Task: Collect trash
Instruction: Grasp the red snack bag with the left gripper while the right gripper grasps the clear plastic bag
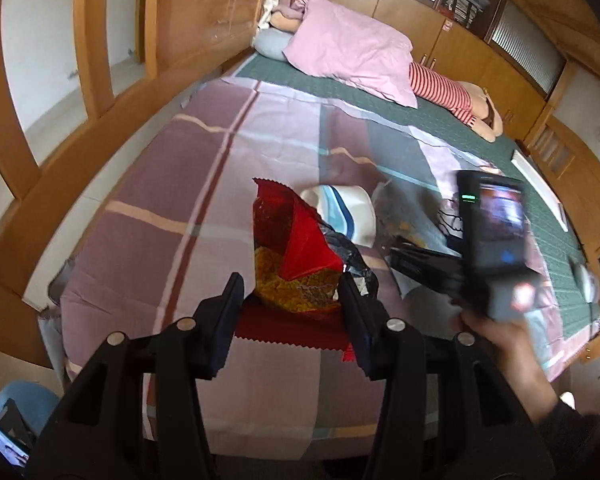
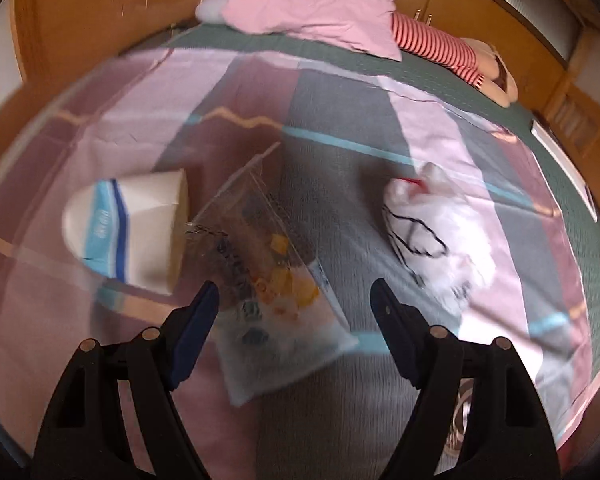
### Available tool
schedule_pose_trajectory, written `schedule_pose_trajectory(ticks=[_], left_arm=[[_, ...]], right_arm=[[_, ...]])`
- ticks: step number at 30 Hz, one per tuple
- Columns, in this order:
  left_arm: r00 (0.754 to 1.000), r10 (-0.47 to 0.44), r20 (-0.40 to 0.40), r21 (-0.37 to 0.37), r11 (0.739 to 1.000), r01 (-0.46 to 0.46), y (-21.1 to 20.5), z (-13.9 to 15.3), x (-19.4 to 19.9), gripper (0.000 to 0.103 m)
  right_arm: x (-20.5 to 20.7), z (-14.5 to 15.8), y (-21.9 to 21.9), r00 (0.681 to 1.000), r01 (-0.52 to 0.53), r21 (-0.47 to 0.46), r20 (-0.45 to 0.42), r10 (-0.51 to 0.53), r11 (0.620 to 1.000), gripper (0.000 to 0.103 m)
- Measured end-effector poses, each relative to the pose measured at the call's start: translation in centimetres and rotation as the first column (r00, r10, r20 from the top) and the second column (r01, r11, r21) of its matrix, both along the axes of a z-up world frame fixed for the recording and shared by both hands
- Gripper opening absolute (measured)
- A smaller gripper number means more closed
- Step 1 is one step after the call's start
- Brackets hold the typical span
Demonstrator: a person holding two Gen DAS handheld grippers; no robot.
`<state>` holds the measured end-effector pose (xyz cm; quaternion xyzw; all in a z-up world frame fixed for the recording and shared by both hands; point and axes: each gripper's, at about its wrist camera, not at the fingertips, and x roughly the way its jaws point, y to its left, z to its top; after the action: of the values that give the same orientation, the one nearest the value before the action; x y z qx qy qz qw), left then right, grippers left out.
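Left tool [image 1: 292, 300] pinches red wrapper [image 1: 296, 248].

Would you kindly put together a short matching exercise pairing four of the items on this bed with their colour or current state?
Things:
1. red snack wrapper
2. paper cup
3. clear plastic packet
4. white crumpled bag

Descriptions:
A. lying on its side, white with blue bands
B. marked with black lines, to the right of the right hand-held gripper
C. between the fingers of the left hand-held gripper
D. see-through, flat on the sheet below the open right gripper

Pairs: 1-C, 2-A, 3-D, 4-B
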<state>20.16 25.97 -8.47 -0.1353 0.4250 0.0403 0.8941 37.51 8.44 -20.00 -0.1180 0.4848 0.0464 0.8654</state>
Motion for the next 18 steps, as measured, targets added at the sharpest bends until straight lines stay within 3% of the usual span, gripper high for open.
schedule_pose_trajectory(ticks=[5,9,11,14,18], left_arm=[[1.0,-0.028,0.013,-0.003,1.0,0.028,-0.7,0.1,0.0,0.05],[0.998,-0.06,-0.007,-0.023,0.998,0.06,-1.5,-0.5,0.2,0.05],[0.998,-0.065,-0.015,-0.018,0.998,0.065,-1.8,-0.8,0.2,0.05],[0.998,-0.055,-0.033,-0.001,0.998,0.055,-1.9,-1.4,0.3,0.05],[0.998,-0.046,-0.053,0.006,0.999,0.046,-1.9,-2.0,0.5,0.05]], right_arm=[[1.3,-1.7,-1.5,0.994,0.04,0.137,-0.108,-0.026,0.99,0.075],[0.6,-0.8,-2.1,0.994,0.035,0.193,-0.112,-0.014,0.981,0.041],[-0.1,-0.2,-2.5,0.992,0.049,0.223,-0.123,-0.022,0.974,0.034],[-2.0,1.0,-3.3,0.989,0.079,0.279,-0.14,-0.04,0.957,0.032],[-4.6,4.1,-4.7,0.997,0.075,0.247,-0.02,-0.073,0.966,0.032]])
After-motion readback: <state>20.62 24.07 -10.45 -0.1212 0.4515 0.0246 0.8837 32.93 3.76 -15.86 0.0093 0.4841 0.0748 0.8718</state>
